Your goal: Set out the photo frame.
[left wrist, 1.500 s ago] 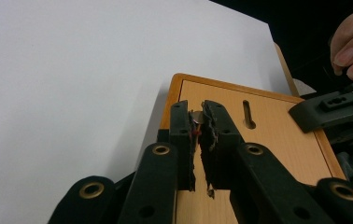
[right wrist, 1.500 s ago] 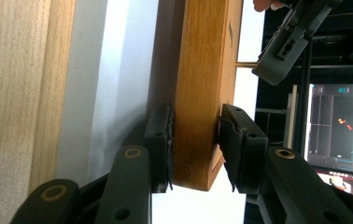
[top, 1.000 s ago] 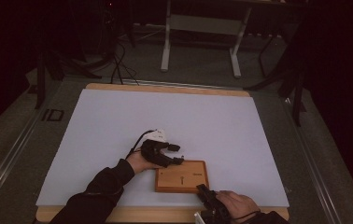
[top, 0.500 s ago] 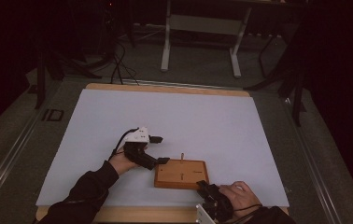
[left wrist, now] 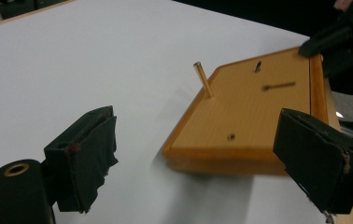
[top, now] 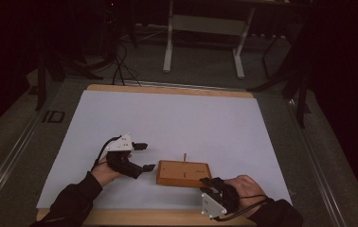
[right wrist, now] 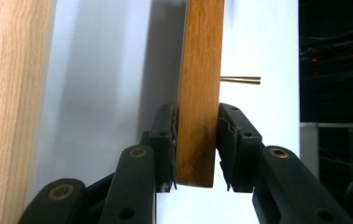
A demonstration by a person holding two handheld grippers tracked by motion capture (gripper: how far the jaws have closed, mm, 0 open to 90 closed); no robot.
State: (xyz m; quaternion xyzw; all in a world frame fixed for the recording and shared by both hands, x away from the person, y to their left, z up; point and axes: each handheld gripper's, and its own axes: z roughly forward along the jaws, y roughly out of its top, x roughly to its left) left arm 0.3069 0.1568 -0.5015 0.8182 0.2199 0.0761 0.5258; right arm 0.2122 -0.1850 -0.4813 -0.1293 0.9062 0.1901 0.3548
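Two grippers are working around one wooden board (top: 183, 173), taken here as the landmark. The right gripper (top: 211, 182) is pinching the board's near right corner; in the right gripper view its black pads (right wrist: 164, 135) are pressing against both faces of the board (right wrist: 198, 93), which is showing edge-on between them. The hand (top: 243, 189) holding this gripper is sitting just right of the board's near edge.

The left gripper (top: 145, 156) is hovering just left of the board with its jaws spread wide and gripping nothing. In the left gripper view its two pads (left wrist: 83, 156) are standing well apart, the board (left wrist: 254, 109) lying ahead between them and toward the right one; whether the nearer pad is touching the board, I cannot tell.

A thin peg (top: 184, 156) is standing upright from the board's far edge, near the middle; in the left gripper view it (left wrist: 203, 79) is rising from the top face close to one corner. Small dark holes and a slot are showing on that face.

The board is resting on a white sheet (top: 167, 123) covering the table (top: 167, 88), toward the sheet's near edge.
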